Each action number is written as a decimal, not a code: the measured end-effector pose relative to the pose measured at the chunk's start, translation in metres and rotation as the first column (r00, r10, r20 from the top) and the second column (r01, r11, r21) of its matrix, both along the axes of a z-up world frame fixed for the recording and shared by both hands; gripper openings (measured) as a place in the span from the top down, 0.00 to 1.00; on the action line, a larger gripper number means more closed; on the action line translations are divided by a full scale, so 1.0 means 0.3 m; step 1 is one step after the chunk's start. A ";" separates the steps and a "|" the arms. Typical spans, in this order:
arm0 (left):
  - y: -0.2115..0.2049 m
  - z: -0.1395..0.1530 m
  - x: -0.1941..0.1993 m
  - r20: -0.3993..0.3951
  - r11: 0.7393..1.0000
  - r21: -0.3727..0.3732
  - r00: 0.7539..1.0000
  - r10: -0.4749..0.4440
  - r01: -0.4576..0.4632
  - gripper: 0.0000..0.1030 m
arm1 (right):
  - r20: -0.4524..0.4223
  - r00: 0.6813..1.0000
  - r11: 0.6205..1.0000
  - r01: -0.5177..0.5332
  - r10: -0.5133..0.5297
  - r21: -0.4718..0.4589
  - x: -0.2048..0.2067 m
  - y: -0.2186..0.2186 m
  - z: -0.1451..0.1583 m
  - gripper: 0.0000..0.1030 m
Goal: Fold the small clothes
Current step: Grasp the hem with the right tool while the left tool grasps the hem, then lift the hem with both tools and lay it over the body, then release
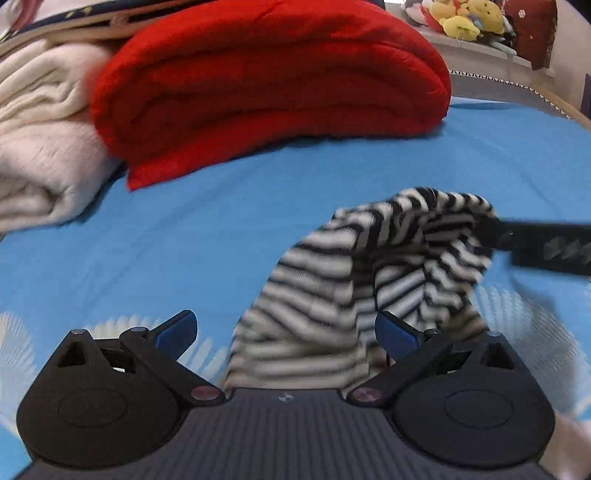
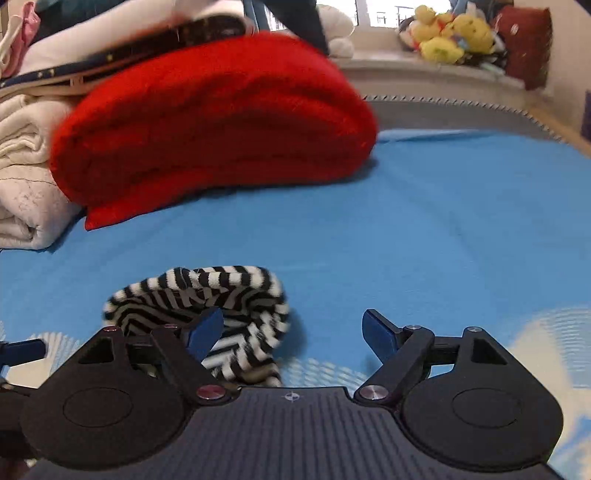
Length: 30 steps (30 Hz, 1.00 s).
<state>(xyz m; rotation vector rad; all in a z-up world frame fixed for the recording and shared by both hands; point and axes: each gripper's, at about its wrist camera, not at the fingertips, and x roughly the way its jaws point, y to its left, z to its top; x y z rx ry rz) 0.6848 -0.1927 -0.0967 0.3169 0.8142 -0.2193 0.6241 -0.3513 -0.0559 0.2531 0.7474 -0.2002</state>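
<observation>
A small black-and-white striped garment (image 1: 332,295) lies crumpled on the blue bedsheet (image 1: 184,229). My left gripper (image 1: 288,328) stands wide open; the cloth rises between its fingers and lies against the right fingertip (image 1: 397,332), with no pad pressing it. One black finger of my right gripper (image 1: 535,247) reaches in from the right edge to the garment's raised top corner. In the right wrist view the striped garment (image 2: 207,295) is heaped at the left. My right gripper (image 2: 295,328) is open, its left fingertip (image 2: 205,332) in front of the heap and nothing between its jaws.
A thick folded red blanket (image 1: 266,85) lies behind the garment, with cream blankets (image 1: 40,147) stacked to its left. Yellow plush toys (image 2: 454,33) sit on a sill beyond the bed's far edge (image 2: 461,107). Bare blue sheet (image 2: 443,229) stretches to the right.
</observation>
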 end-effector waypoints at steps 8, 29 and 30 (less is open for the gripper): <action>0.060 0.032 0.071 -0.010 0.969 -0.233 0.996 0.088 -0.088 0.93 | 0.100 0.995 0.998 -0.017 0.024 -0.066 0.019 0.040 -0.028 0.97; 0.542 0.251 -1.333 -0.027 0.955 -0.259 0.987 -0.160 0.148 0.71 | 0.222 0.933 0.955 -0.296 0.282 0.032 -1.433 0.287 0.350 0.96; 0.545 0.193 -1.356 -0.072 0.964 -0.233 0.987 -0.146 0.126 0.48 | 0.172 0.950 0.961 -0.272 0.261 0.042 -1.474 0.304 0.292 0.94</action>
